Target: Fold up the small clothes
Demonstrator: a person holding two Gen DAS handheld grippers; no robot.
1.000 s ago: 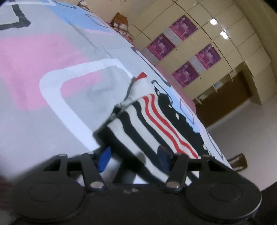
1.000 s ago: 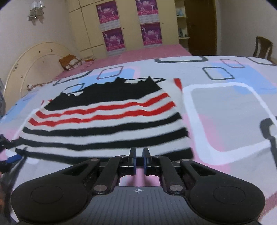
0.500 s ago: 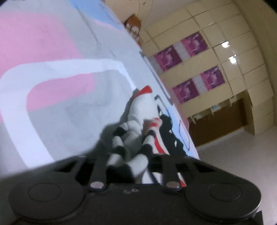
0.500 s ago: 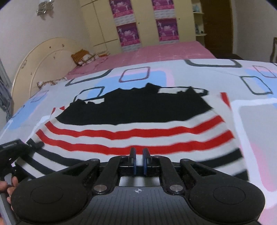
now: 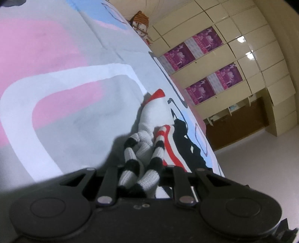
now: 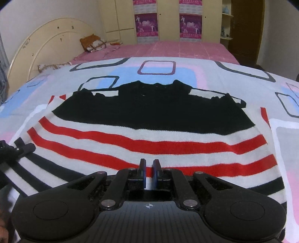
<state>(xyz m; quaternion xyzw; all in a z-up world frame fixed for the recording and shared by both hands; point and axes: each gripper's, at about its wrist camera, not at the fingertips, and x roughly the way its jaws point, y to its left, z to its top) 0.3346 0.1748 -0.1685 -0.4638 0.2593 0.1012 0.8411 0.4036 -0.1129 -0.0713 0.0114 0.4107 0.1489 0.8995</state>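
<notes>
Cream wardrobe doors (image 6: 121, 16) with purple posters (image 6: 146, 24) are being seen behind a bed (image 6: 287, 149) whose cover is patterned in pink, blue and grey squares. On that cover a small striped sweater (image 6: 149, 130) is being spread flat, its black upper part lying toward the headboard (image 6: 46, 43) and its red and black stripes running toward the camera.

In the left wrist view, the left tongs (image 5: 142, 173) are being clenched on a bunched fold at the sweater's edge (image 5: 147, 149); the jaws have just been closing, and knit is being squeezed between them. In the right wrist view, the right tongs (image 6: 149, 170) are being held almost fully clenched just over the lower stripes, with a narrow slit between the pads; no cloth is being seen gripped there, though whether the tips are touching the knit cannot be told. The left tongs are also being glimpsed at the far left edge of that view (image 6: 20, 149).

By the look of it, the first fold is being started, with one side seized. For the next move, the right tongs would probably need to be released and then clenched on the hem, so that both corners could be lifted together and carried over evenly.
</notes>
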